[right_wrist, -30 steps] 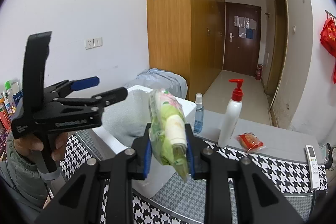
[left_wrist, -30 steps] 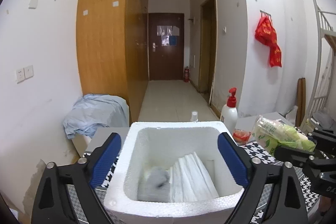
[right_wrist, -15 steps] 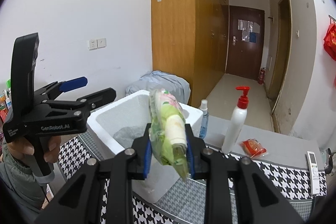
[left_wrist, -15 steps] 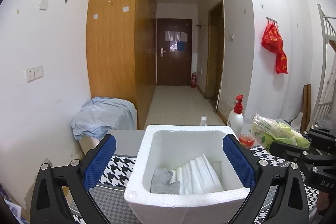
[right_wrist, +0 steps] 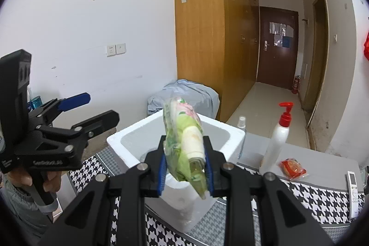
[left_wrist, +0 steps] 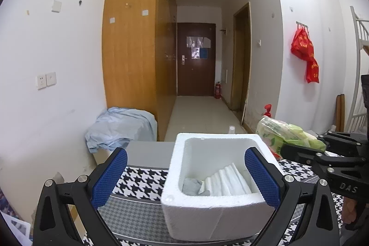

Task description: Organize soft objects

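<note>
Gripping a green packet (right_wrist: 184, 144), the right gripper (right_wrist: 184, 171) holds it above the near rim of a foam box (right_wrist: 228, 130). Left gripper (left_wrist: 184, 179): open, empty, flanking the box; folded white cloth (left_wrist: 227, 180) and grey cloth (left_wrist: 191, 185) inside.

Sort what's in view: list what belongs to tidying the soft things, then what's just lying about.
Job:
- green plastic-wrapped soft pack, clamped in right gripper
- white foam box
- white folded cloth and grey cloth inside

Lying about:
- white pump bottle
- red snack packet
- white remote
</note>
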{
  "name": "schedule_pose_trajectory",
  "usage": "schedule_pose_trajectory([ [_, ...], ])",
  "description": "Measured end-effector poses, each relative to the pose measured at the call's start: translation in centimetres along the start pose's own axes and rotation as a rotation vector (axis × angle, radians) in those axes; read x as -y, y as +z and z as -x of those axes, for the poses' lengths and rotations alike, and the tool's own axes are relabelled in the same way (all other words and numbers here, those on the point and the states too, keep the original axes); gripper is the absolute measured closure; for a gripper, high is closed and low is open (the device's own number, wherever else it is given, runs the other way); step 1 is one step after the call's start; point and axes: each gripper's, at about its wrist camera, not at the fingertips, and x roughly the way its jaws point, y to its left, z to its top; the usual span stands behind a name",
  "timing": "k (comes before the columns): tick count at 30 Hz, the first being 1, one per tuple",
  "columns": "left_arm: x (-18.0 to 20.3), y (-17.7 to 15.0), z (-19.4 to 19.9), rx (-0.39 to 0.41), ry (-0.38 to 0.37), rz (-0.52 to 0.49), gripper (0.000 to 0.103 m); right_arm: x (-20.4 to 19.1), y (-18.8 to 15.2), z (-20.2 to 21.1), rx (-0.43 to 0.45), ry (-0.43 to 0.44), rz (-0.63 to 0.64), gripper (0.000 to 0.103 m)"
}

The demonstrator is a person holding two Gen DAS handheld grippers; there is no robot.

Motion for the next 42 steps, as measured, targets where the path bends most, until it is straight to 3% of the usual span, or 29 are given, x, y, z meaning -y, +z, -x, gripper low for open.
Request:
schedule_pose_trajectory([
  [29, -2.3, -1.2, 1.8, 0.024, 0.068, 0.029, 0.001, -0.8, 0.8, -5.5, -0.106, -0.024, -0.017, 0.069],
  [32, -2.3, -1.3, 1.7, 0.019, 0.067, 0.03, 0.001, -0.9, 0.6, -5.8, -0.113, -0.021, -0.008, 0.056],
  [34, -2.4, -1.3, 1.7, 0.02, 0.066, 0.031, 0.001, -1.1, 0.5, -5.8, -0.114, -0.034, 0.011, 0.038],
  [36, -2.4, -1.3, 1.7, 0.02, 0.067, 0.033, 0.001, -1.4, 0.4, -5.5, -0.104, -0.053, 0.029, 0.03],
  [42, -2.4, -1.2, 1.5, 0.017, 0.075, 0.043, 0.001, -1.1, 0.3, -4.7, -0.094, -0.052, 0.034, 0.029],
])
